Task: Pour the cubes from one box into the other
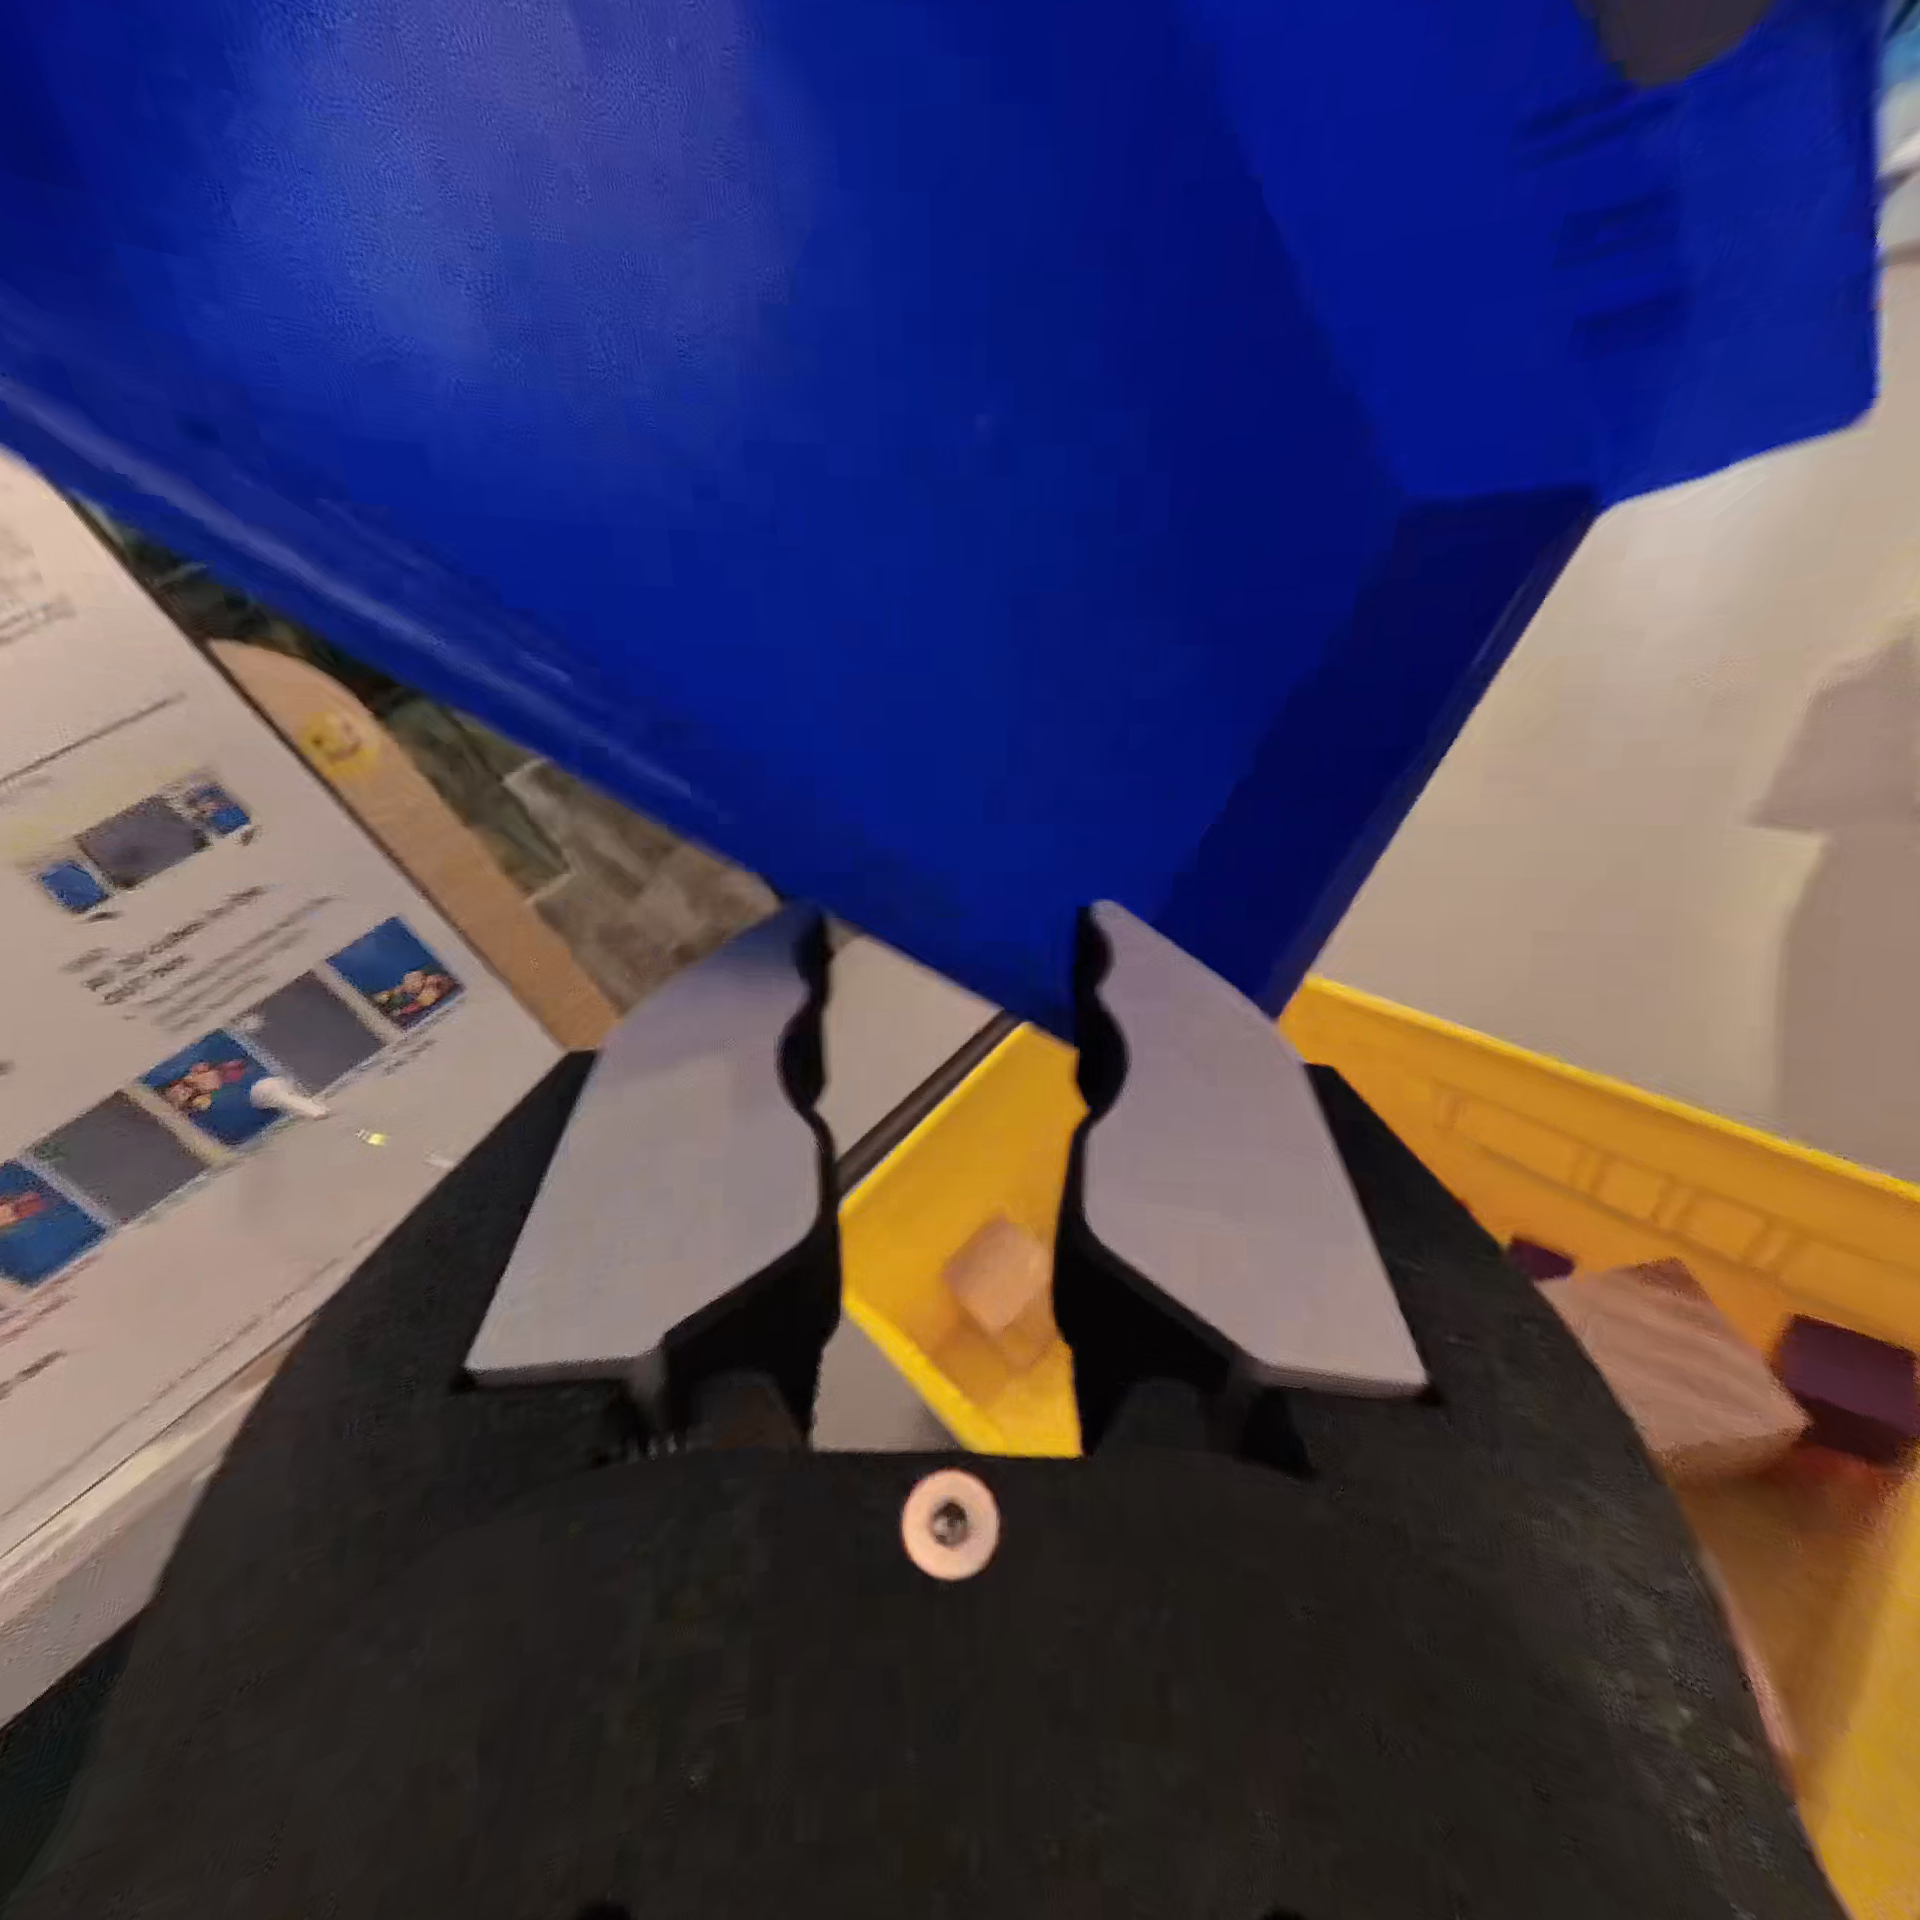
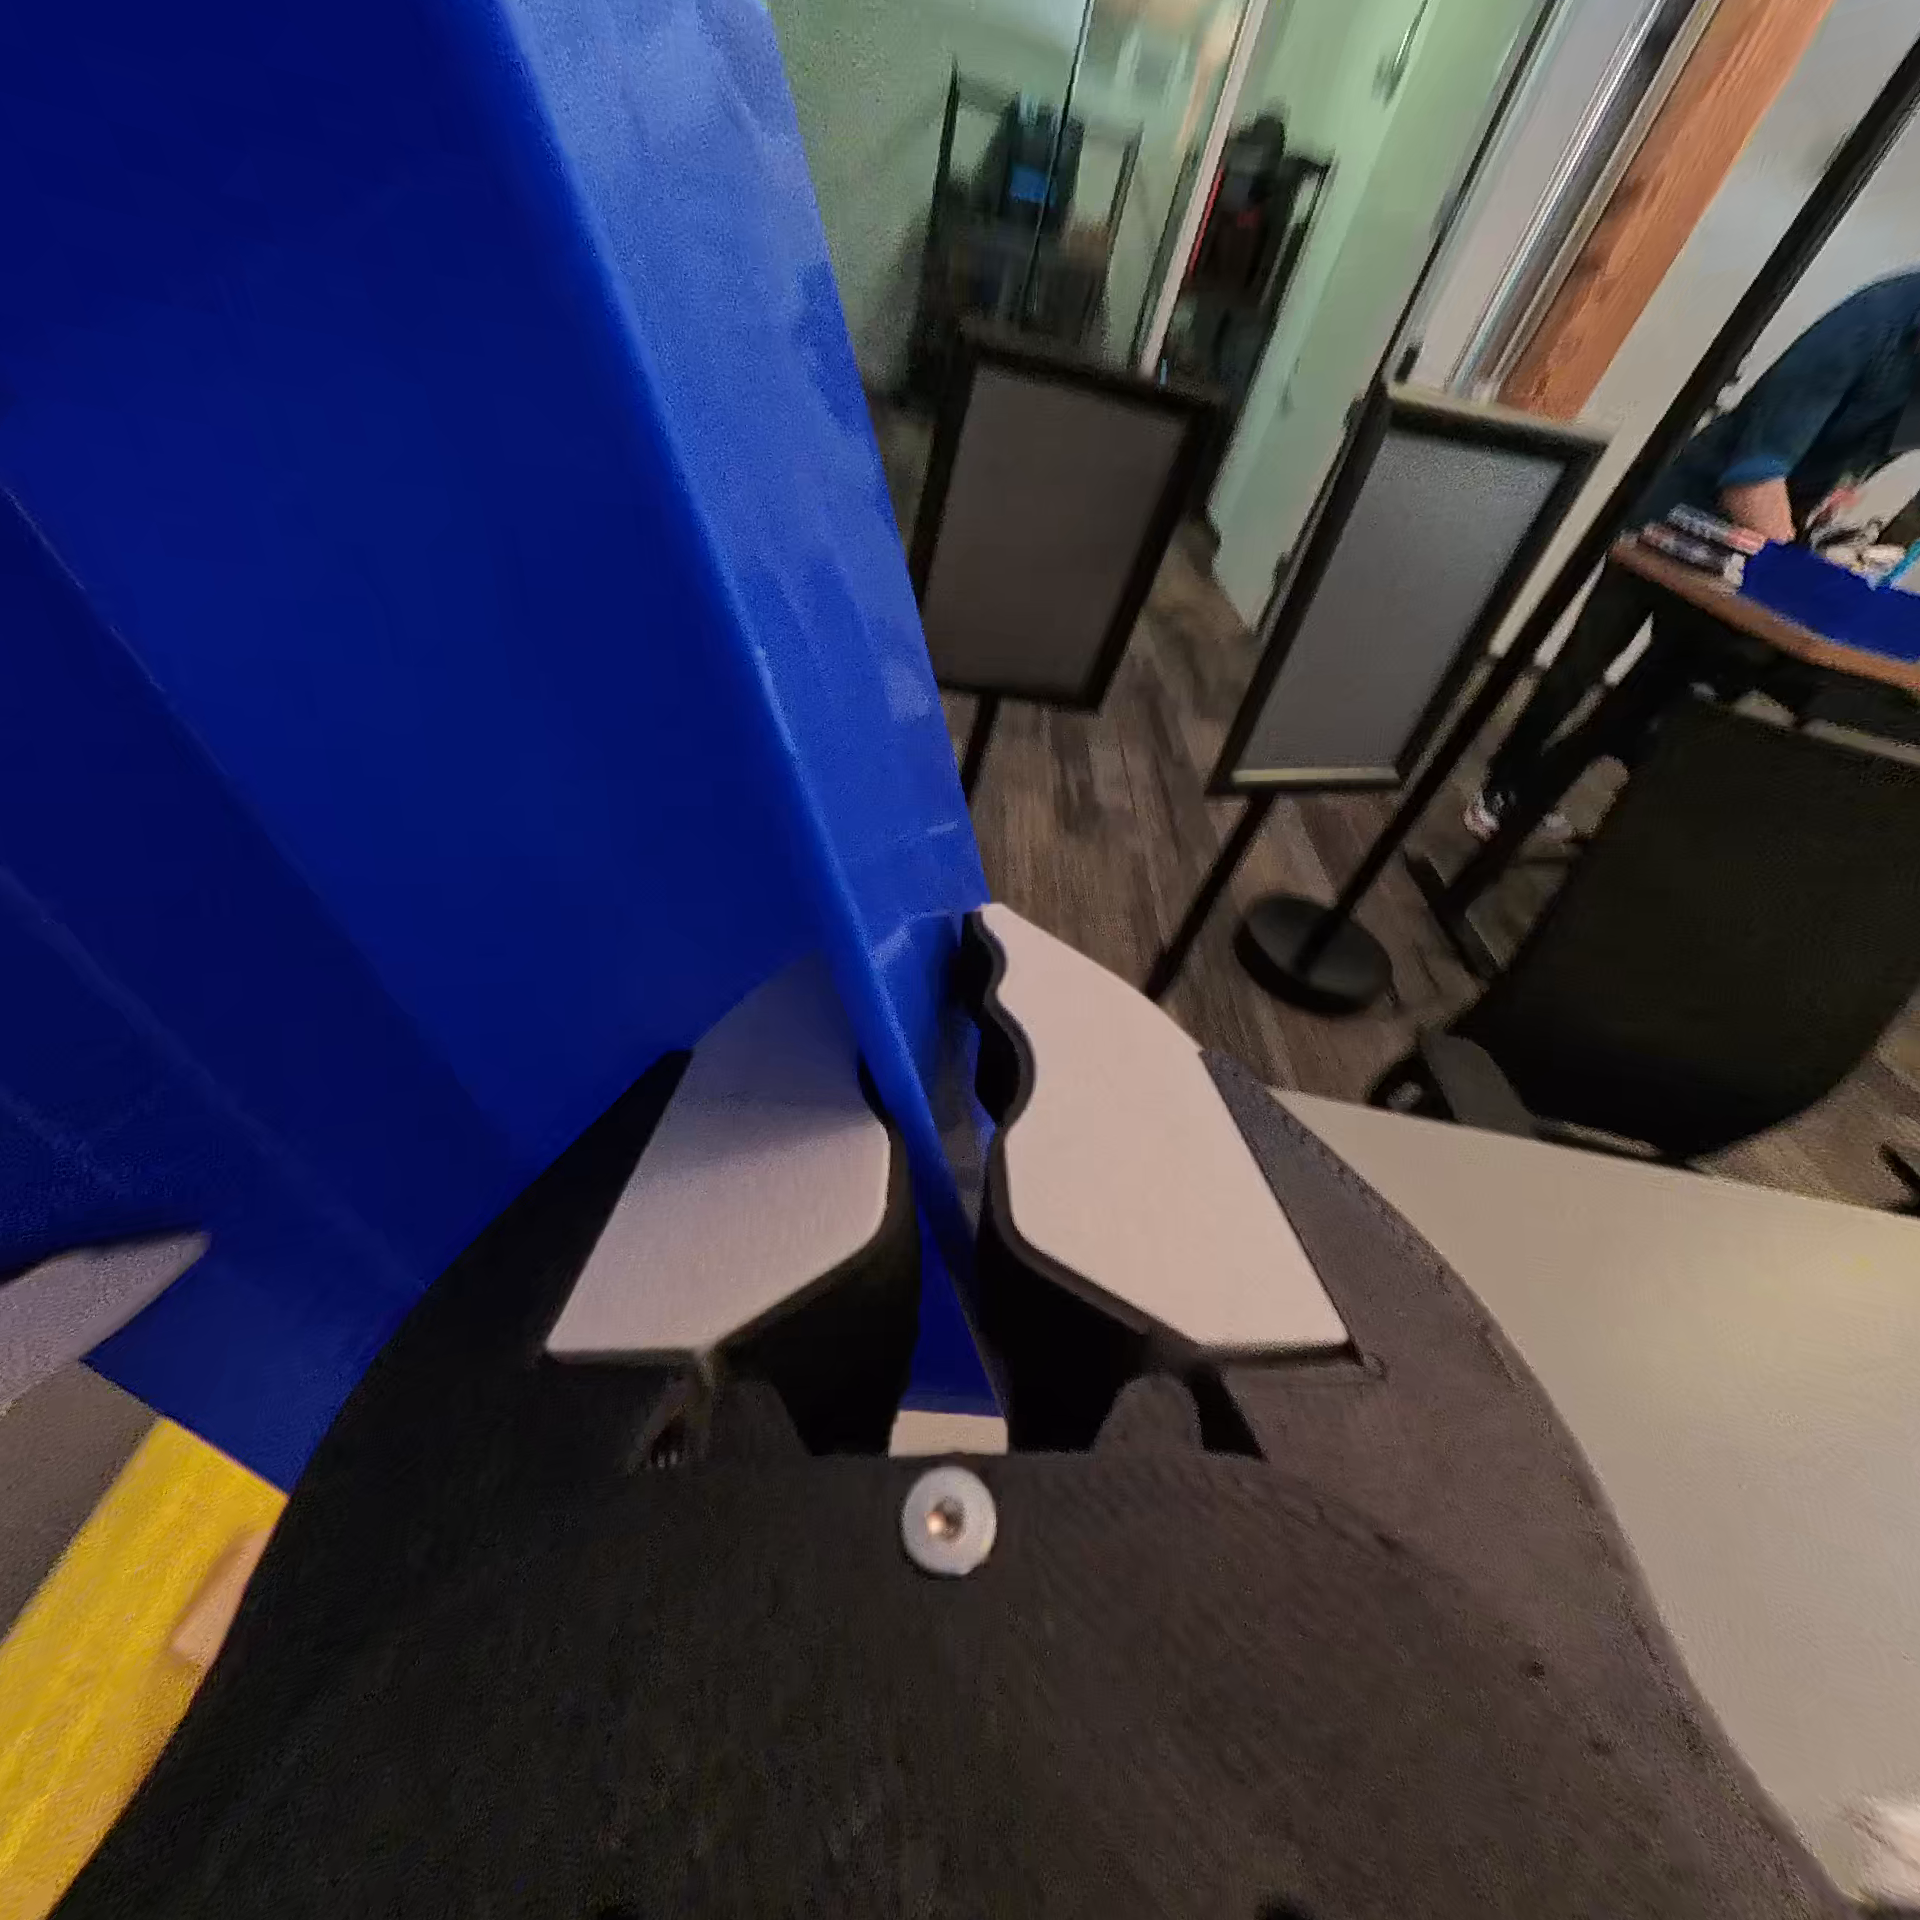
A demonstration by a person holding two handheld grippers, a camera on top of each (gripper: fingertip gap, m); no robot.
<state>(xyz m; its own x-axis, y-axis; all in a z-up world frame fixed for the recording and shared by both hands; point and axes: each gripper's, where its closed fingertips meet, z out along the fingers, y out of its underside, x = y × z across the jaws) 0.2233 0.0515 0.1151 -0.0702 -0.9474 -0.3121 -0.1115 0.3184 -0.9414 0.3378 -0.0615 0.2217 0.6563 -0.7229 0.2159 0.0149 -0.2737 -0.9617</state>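
Grey fingers of the right gripper (image 2: 940,1049) pinch the blue box (image 2: 416,623) by its wall, tipped steeply above the yellow box (image 1: 1558,1164). Left gripper (image 1: 951,997): jaws narrowly apart, tips at the blue box's lower edge; contact unclear. Cubes (image 1: 1673,1371) already lie in the yellow box, beneath the blue box. Judgement: keep the blue rim inside the yellow walls and tilt slowly; the thin wall could slip.
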